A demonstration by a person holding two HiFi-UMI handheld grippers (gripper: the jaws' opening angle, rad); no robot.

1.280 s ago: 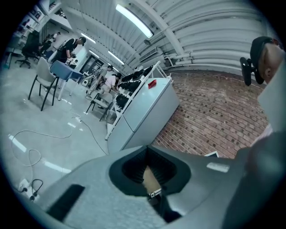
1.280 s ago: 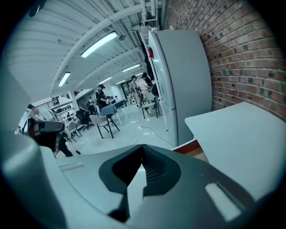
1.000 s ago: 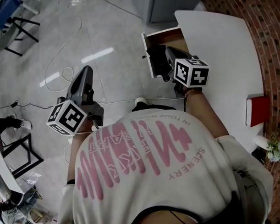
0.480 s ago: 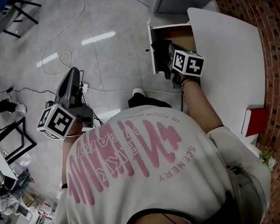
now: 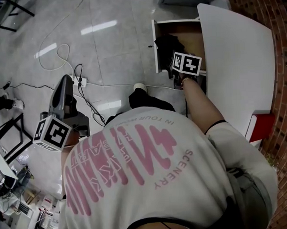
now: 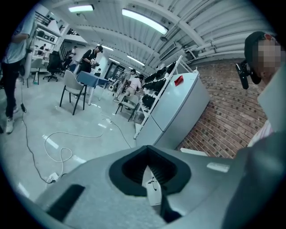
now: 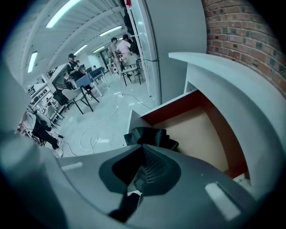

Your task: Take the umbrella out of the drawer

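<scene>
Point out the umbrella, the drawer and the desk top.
umbrella (image 7: 149,135): right gripper view, black folds.
drawer (image 7: 201,134): right gripper view, bare floor.
desk top (image 5: 240,52): head view, white surface.

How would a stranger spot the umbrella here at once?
Find the white table by the brick wall; an open drawer with a tan floor sticks out of its side. The umbrella lies just behind the drawer's front panel: a folded black fabric bundle, the only thing lying on that pale floor.

Two grey hand-held grippers: left gripper (image 6: 147,151), right gripper (image 7: 142,146). Just ahead of the right gripper lie one black folded fabric umbrella (image 7: 148,134), one open white tan-floored drawer (image 7: 203,129) and one white rounded tabletop (image 5: 240,61).
</scene>
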